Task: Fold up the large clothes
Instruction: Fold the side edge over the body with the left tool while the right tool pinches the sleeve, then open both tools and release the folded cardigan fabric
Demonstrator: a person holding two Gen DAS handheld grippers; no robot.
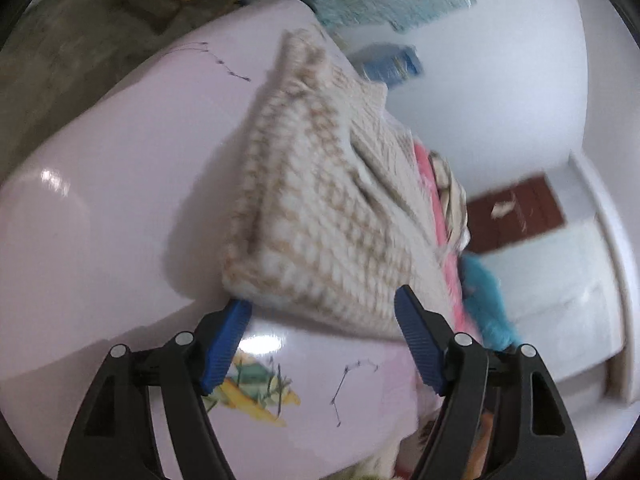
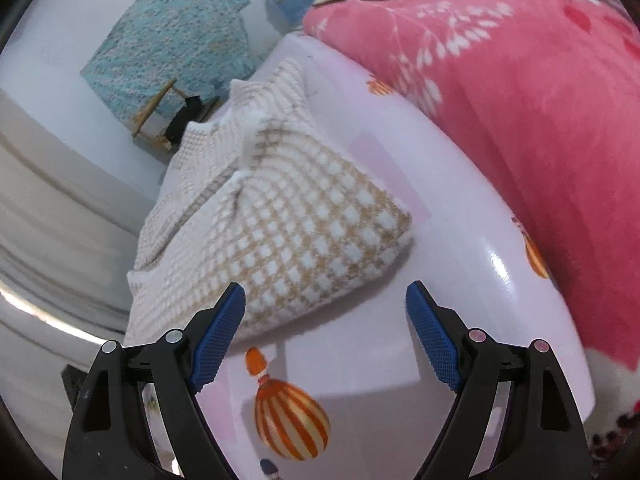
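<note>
The left gripper (image 1: pixel 323 318) is showing matte black plastic arms with triangular cut-outs; round silver pivot pins are glinting at each joint; ribbed blue pads (image 1: pixel 418 348) are lining its fingers; the right gripper (image 2: pixel 325 302) is looking identical, its blue pads (image 2: pixel 434 338) finely textured, pins shining.

1. You see a thick, nubby cloth garment (image 2: pixel 280 216), a waffle-textured beige-and-white weave, matt.
2. Under it, your tabletop (image 2: pixel 460 240) has a smooth pink cover, glossy, with bright glare spots.
3. Beside it lies a pink blanket (image 2: pixel 540 120), soft fleece, matt.
4. Each tool (image 1: pixel 324 344) (image 2: pixel 326 332) has matt black plastic arms and ribbed blue pads (image 2: pixel 218 340).
5. The turquoise rug (image 2: pixel 176 32) looks rough and shaggy.
</note>
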